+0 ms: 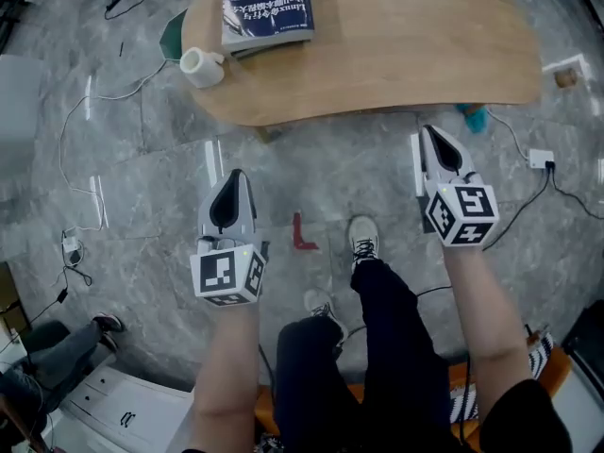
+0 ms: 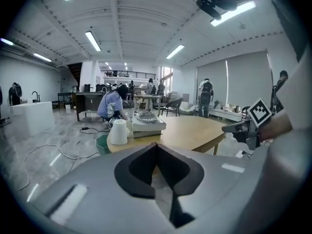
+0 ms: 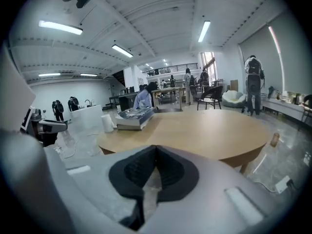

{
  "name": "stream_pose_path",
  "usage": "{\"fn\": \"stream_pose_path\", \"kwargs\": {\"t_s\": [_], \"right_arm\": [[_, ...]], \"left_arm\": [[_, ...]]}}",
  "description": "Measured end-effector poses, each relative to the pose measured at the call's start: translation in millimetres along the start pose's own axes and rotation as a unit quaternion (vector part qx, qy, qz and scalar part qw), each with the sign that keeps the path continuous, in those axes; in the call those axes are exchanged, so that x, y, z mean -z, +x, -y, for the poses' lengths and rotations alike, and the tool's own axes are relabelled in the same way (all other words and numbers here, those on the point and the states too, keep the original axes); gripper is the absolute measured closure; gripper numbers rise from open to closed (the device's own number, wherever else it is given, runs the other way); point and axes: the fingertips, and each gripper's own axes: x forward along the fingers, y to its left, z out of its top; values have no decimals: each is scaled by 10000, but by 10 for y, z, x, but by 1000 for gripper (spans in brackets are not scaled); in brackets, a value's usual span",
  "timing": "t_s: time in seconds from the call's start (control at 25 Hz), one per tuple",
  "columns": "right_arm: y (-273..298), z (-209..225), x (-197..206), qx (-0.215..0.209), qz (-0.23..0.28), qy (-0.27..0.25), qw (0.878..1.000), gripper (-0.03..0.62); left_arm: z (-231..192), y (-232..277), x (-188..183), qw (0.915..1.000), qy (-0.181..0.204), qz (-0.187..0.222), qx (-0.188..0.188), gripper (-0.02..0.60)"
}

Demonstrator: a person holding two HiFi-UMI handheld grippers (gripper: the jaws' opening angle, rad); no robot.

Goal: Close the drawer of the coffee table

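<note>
Now our left gripper (image 1: pixel 233 177) and right gripper (image 1: pixel 434 132) are closed, empty; we should find the worktop's (image 1: pixel 425 55) unseen drawer and push squarely.

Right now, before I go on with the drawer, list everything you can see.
table: one, light wood, top of the head view; no drawer shows
book: at least one, blue cover, on the table's left end
cup: one, white, on the table's edge beside the book
bin: one, green, on the floor by the table's left end, partly hidden
cables: several, black and white, across the grey floor
plug block: one, white, floor at right
red piece: one, floor between the grippers
shoes: two, white, person's feet
left gripper: grey, shut, empty
right gripper: grey, shut, empty
</note>
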Motion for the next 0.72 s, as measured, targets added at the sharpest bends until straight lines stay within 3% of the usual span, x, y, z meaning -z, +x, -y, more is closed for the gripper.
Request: {"fn": "stream_pose_path", "kwargs": {"t_s": [0.36, 0.72], "right_arm": [[-1164, -702, -1095, -665, -131, -212, 9975, 591], [-2528, -1511, -1997, -1136, 267, -274, 9928, 591]], "left_arm": [[367, -1273, -1125, 9996, -141, -203, 125, 577], [793, -2646, -1941, 9976, 101, -95, 677, 577]]}}
